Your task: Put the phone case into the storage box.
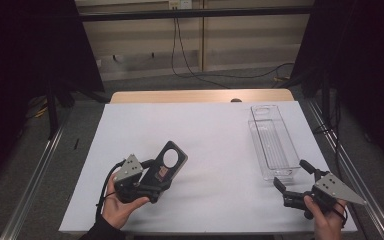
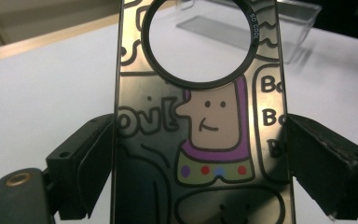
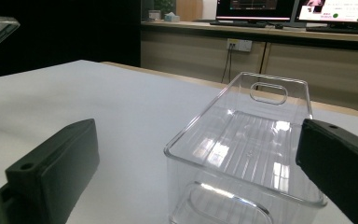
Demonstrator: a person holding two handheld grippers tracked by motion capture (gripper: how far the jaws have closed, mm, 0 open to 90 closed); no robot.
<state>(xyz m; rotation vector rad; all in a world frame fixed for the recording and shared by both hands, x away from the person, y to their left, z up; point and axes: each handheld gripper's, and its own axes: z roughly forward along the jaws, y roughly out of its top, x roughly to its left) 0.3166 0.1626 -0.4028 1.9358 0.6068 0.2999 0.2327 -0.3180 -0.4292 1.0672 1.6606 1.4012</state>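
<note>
"Bo" on the phone case (image 2: 200,121)

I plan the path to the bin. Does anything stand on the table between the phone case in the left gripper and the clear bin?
Nothing visible does: bare white table lies between the phone case and the clear bin.

Table's lit nice and bright from overhead, but the surroundings are pretty dark. Some glare on the clear bin (image 3: 242,140), and close-ups look a bit soft.

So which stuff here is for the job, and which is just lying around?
For the job:
- phone case with cartoon drawings, clamped in the left hand-held gripper
- clear plastic bin, empty
- right hand-held gripper, open beside the bin

Just lying about:
- cables on the floor
- monitors on the far desk
</note>
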